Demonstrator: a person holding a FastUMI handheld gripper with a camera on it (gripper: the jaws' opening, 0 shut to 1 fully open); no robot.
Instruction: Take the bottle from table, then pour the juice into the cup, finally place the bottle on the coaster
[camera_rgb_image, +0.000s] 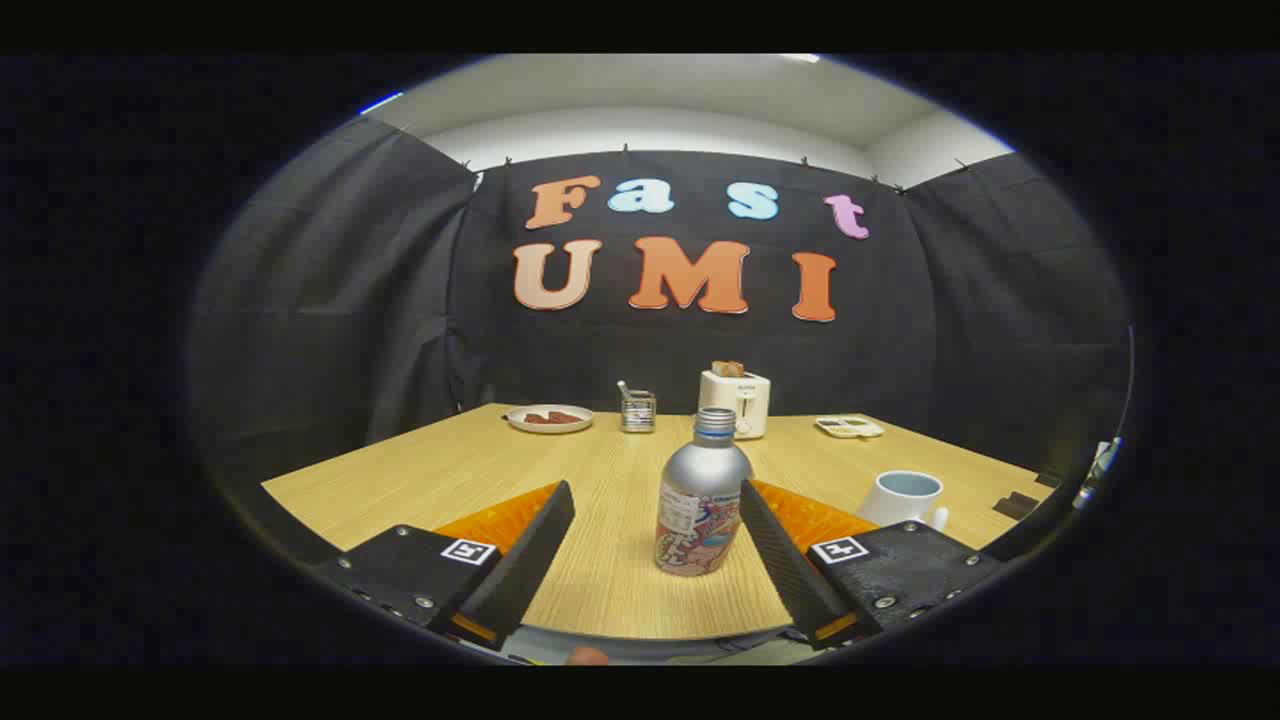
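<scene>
The bottle (702, 500) is seen upright at lower centre, between the wide-spread fingers of the gripper (657, 500). The right finger looks close to it; contact cannot be told. The cup (903, 497) is seen at lower right.

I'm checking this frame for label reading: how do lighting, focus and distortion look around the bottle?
Gripper view: even overhead light, soft shadows; the bottle between the open claw's fingers is fairly sharp with mild glare on its shoulder; fisheye bends the table edges; the distant toaster is softer.

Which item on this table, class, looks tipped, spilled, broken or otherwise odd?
Nothing stands out. The bottle stands upright and capped between the open gripper fingers, nearer the right one. The cup sits upright beyond them to the right, and the table shows no spill.
</scene>
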